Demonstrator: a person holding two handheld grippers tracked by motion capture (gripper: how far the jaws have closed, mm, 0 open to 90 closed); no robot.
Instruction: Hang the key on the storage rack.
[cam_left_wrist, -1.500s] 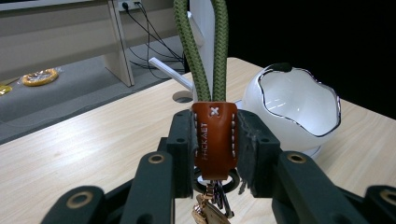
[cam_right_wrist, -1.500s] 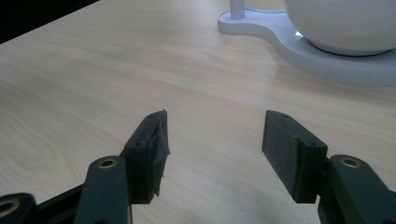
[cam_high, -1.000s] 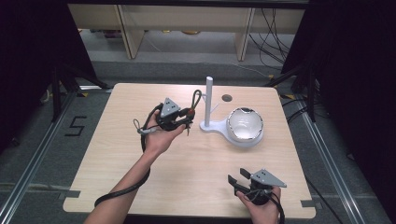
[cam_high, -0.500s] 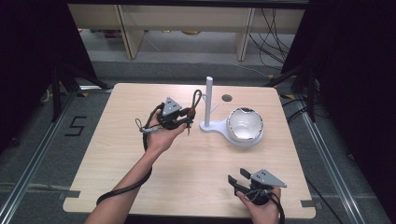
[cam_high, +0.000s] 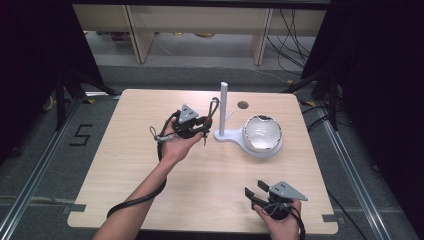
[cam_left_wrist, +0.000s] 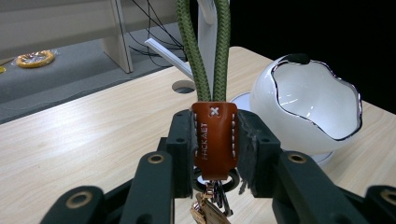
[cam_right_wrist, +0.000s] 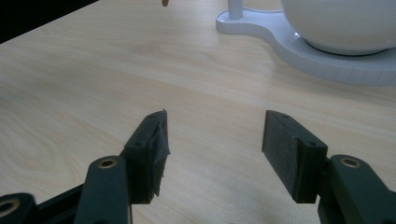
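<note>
Key lanyard (cam_left_wrist: 214, 135): light, limp cord; left gripper (cam_left_wrist: 215, 140) jaws clamp its stiff leather tab, loop above, keys dangling below. Right gripper (cam_right_wrist: 212, 140) jaws open.

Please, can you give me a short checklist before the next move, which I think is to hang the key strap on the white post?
1. Left hand-held gripper shut on the leather tab of the key strap: ok.
2. Green cord loop stands up, free above the jaws: ok.
3. Loop beside the white post, not yet over it: not ok.
4. Side peg on the post is free: ok.
5. Right hand-held gripper open, holding nothing, low on the table: ok.
6. Keys under the tab hang free: cannot tell.
</note>
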